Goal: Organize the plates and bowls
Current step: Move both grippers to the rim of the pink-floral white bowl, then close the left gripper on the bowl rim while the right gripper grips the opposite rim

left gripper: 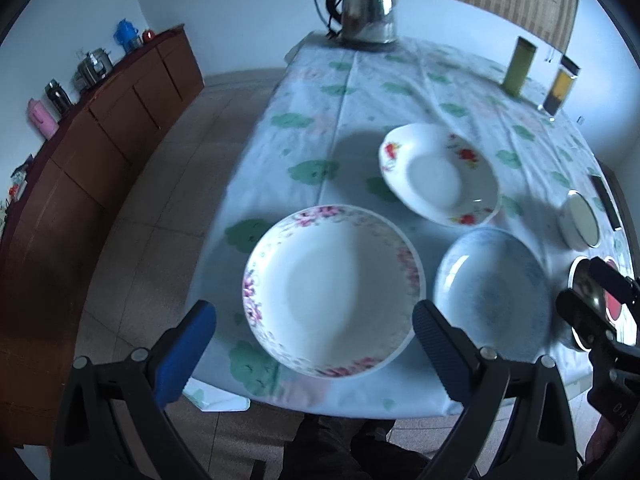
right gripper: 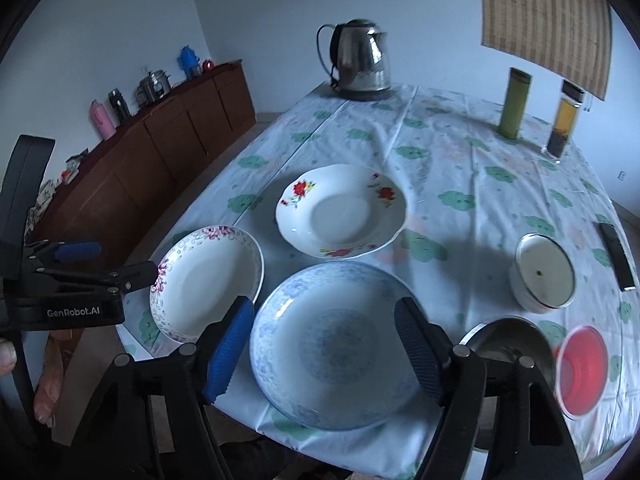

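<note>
A pink-flowered plate (left gripper: 334,286) (right gripper: 206,280) lies near the table's front edge, between my open left gripper's (left gripper: 314,346) fingers but not touched. A blue-patterned plate (right gripper: 332,344) (left gripper: 494,292) lies right of it, under my open right gripper (right gripper: 324,350). A red-flowered plate (right gripper: 342,210) (left gripper: 438,174) lies farther back. A white bowl (right gripper: 544,274) (left gripper: 580,220), a steel bowl (right gripper: 500,336) (left gripper: 586,288) and a red bowl (right gripper: 582,370) (left gripper: 614,300) sit at the right.
The table (right gripper: 460,152) has a flowered cloth. A steel kettle (right gripper: 360,60) stands at the far end, a green flask (right gripper: 514,102) and a yellow bottle (right gripper: 564,118) at the far right, a phone (right gripper: 618,256) at the right edge. A wooden sideboard (left gripper: 108,128) lines the left wall.
</note>
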A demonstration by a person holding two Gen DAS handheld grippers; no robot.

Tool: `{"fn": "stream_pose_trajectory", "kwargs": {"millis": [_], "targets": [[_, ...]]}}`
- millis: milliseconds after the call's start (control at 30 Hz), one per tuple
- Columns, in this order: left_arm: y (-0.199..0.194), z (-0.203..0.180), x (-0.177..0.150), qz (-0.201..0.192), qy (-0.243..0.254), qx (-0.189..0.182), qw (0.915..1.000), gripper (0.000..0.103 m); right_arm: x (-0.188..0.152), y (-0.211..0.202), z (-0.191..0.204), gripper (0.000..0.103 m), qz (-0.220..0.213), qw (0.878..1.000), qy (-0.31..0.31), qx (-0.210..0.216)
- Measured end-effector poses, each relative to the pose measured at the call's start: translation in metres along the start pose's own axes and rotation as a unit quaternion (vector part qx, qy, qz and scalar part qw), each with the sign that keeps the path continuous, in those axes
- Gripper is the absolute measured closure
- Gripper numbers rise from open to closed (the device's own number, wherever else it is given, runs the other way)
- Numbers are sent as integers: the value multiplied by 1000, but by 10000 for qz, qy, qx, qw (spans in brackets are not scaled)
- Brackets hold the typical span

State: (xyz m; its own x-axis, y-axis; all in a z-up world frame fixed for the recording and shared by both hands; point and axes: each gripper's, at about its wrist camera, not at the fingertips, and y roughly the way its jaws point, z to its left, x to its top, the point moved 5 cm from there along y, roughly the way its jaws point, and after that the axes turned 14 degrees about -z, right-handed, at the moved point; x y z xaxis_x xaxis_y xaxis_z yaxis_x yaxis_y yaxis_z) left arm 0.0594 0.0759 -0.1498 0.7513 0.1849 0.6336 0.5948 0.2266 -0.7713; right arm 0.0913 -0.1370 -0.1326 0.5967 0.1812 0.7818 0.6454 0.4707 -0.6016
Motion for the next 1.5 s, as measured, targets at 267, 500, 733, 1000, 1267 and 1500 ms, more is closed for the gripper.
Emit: {"fn": "stream_pose_trajectory", "kwargs": {"millis": [267, 500, 733, 1000, 1267, 1500], "targets": [[47, 26, -8, 485, -237, -54, 9985, 17, -9, 56, 29, 41, 558, 9978, -300, 183], [70, 45, -12, 655, -303, 55, 9974, 17, -11, 89, 47, 42, 746, 9956, -479, 298], [88, 61, -25, 967, -414, 113, 9944, 45, -16, 121, 59, 51, 954, 9927, -601, 420], [99, 68, -36, 1203, -592, 45, 9910, 54, -23, 144, 65, 61, 1166, 9897, -643, 526], [109, 66, -41, 1381, -722, -138, 9877, 65, -27, 155, 71, 71, 1310, 9868, -722, 624], [119, 62, -42, 1478, -773, -317, 9855, 72, -31, 163, 75, 72, 1450, 9842, -792, 641]]}}
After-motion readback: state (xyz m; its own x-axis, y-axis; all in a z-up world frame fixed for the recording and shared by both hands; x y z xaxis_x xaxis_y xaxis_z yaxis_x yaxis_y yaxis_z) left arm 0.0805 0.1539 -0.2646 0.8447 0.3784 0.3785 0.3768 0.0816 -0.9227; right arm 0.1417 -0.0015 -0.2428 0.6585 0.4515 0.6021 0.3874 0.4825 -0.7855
